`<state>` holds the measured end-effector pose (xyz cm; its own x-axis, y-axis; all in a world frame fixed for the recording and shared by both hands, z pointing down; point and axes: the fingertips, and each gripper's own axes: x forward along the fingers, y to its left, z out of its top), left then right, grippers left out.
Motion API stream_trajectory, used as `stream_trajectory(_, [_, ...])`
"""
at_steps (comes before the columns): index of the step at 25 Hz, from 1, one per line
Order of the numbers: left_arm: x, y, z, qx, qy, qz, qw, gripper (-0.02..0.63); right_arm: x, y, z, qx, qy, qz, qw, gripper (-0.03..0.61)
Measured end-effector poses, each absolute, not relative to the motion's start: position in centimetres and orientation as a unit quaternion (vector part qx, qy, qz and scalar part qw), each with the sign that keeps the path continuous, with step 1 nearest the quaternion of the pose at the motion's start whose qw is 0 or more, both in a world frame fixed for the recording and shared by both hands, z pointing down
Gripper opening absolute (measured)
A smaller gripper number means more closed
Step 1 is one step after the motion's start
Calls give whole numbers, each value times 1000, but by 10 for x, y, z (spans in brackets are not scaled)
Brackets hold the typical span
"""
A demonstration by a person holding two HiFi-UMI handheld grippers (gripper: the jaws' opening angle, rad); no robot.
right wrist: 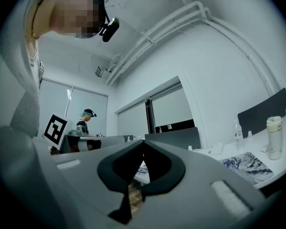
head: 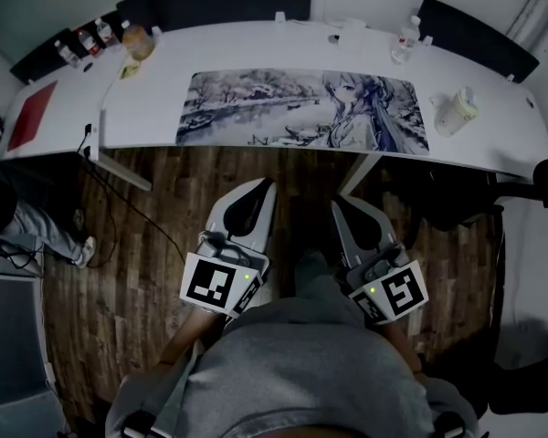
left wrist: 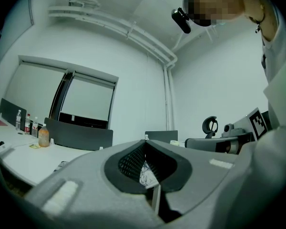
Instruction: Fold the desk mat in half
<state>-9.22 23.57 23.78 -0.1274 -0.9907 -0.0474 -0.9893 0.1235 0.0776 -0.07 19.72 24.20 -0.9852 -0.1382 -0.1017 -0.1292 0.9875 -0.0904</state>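
The left claw (left wrist: 144, 146) fills the lower half of the view. Its jaws are closed tip to tip with nothing pinched between them. Through the small gap beneath the tips, a sliver of the printed desk mat (left wrist: 147, 174) shows. At nine o'clock the white bench (left wrist: 24, 159) carries a row of small bottles (left wrist: 27, 123) and an amber bottle (left wrist: 44, 136), with a dark chair back (left wrist: 81, 136) just behind. At three o'clock sits a marker cube (left wrist: 260, 122). At one o'clock a person (left wrist: 279, 51) leans in, wearing a head camera (left wrist: 181, 20).
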Motion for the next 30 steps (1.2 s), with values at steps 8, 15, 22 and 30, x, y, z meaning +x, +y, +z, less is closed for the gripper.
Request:
stream_trajectory(8, [-128, 158, 229, 662, -748, -51, 4, -2, -39, 125, 225, -62, 995, -47, 56, 2])
stream_trajectory(15, [-151, 91, 219, 660, -749, -56, -6, -2, -64, 57, 217, -57, 996, -46, 59, 2])
stream_trajectory(22, [-168, 41, 221, 652, -756, -52, -8, -2, -84, 9, 218, -44, 996, -52, 60, 2])
stream_trajectory(30, [-182, 13, 227, 652, -757, -47, -2, -2, -94, -24, 227, -47, 996, -40, 67, 2])
